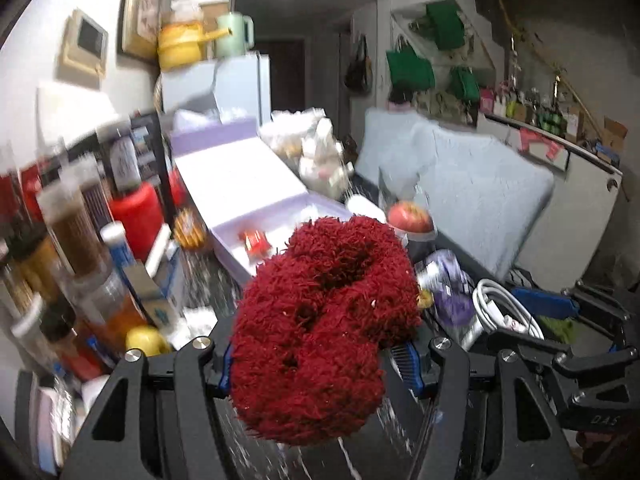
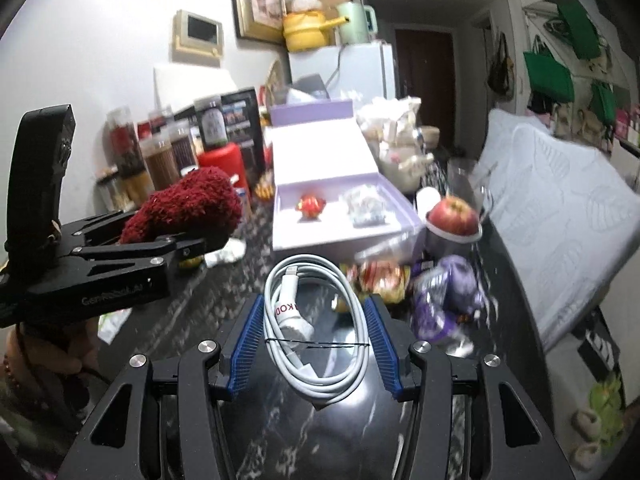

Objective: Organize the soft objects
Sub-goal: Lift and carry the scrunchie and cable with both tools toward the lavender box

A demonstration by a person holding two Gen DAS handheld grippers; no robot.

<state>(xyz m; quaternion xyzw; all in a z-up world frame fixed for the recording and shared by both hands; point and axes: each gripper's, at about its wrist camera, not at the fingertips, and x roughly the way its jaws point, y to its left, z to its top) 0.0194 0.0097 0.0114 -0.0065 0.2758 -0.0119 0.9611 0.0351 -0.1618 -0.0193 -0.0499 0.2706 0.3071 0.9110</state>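
We see two hand-held grippers above a dark marbled table. The left gripper has its fingers closed on a shaggy red sock, which bulges up and forward past the blue pads; in the right wrist view the same sock shows at the left, clamped in the left gripper and held clear of the table. The right gripper has its fingers narrowed onto a coiled white cable, bound with a thin tie, the blue pads pressing the coil from both sides; in the left wrist view this cable appears at the right. Behind both lies an open lilac box holding a small red item and a clear packet. Just beside the box to the right, an apple sits on a cup; a purple packet lies nearer. Jars line the wall at the left, and a pale cushion lies at the right.
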